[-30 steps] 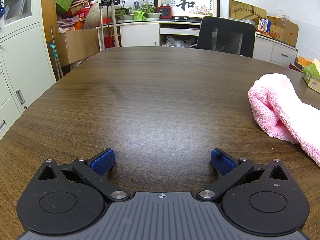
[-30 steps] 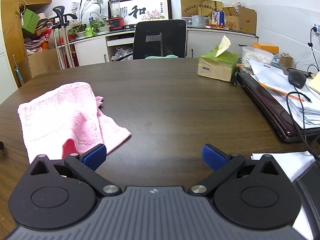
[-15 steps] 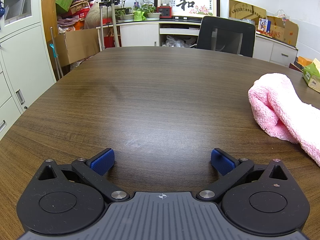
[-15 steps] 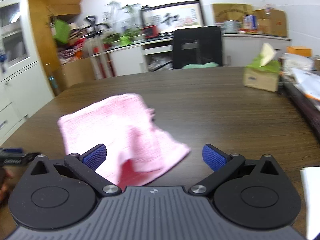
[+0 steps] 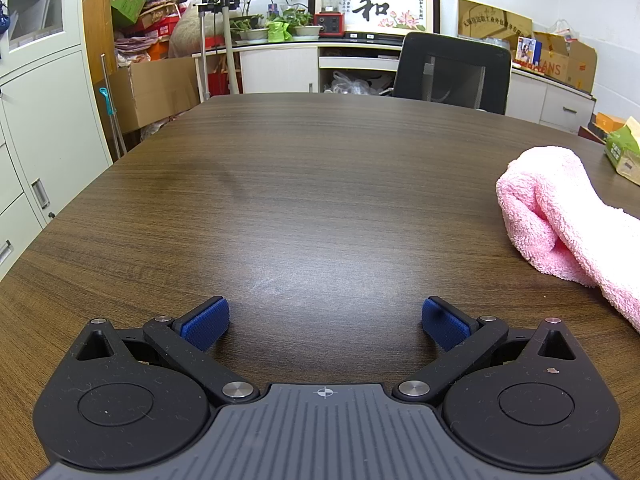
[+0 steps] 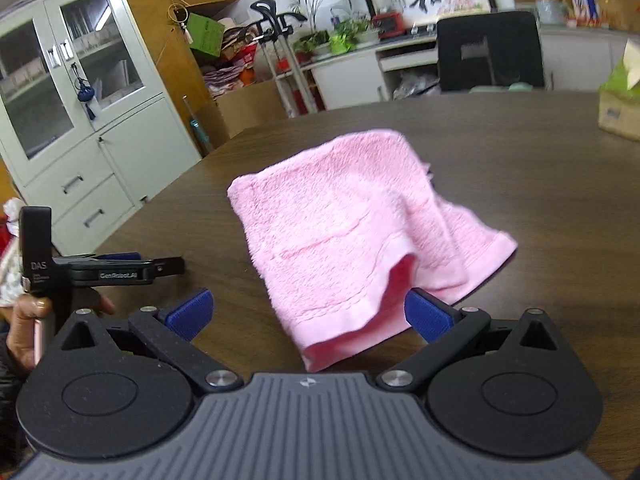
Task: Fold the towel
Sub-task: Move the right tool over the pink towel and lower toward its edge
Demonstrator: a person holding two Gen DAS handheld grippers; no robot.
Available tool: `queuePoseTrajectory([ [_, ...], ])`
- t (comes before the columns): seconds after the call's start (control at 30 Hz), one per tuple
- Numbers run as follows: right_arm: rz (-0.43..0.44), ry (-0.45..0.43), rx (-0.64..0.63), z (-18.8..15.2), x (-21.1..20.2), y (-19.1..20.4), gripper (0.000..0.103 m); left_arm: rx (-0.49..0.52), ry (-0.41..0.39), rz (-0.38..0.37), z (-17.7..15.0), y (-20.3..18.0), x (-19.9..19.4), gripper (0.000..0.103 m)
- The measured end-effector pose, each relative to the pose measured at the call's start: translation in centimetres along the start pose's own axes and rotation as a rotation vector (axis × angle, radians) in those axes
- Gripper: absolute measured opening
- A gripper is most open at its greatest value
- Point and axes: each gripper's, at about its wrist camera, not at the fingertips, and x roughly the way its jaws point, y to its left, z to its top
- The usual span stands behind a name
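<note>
A pink towel (image 6: 352, 232) lies crumpled and partly doubled over on the dark wooden table (image 6: 560, 168). Its near hem lies between my right gripper's blue pads (image 6: 188, 314). My right gripper (image 6: 308, 314) is open and empty, just in front of the towel's near edge. In the left wrist view the towel (image 5: 560, 208) lies at the far right. My left gripper (image 5: 325, 322) is open and empty, low over bare table (image 5: 304, 184), well left of the towel. The left gripper also shows from the side in the right wrist view (image 6: 120, 266).
A green tissue box (image 6: 620, 100) stands on the table at the right, also in the left wrist view (image 5: 624, 152). A black office chair (image 5: 452, 72) stands at the far table edge. Cabinets (image 6: 72, 120) and cardboard boxes (image 5: 156, 88) stand to the left.
My right gripper has swung left and tilted, so the towel now sits centred between its pads and the left gripper has come into its view. The left gripper has not moved.
</note>
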Motion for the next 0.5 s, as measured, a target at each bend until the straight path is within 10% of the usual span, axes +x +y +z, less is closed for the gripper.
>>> queuePoseTrajectory([
  [0.5,-0.058,-0.114,-0.036,2.5,3.0,0.3,0.103,0.000,0.000,0.000,0.0,0.0,0.0,0.103],
])
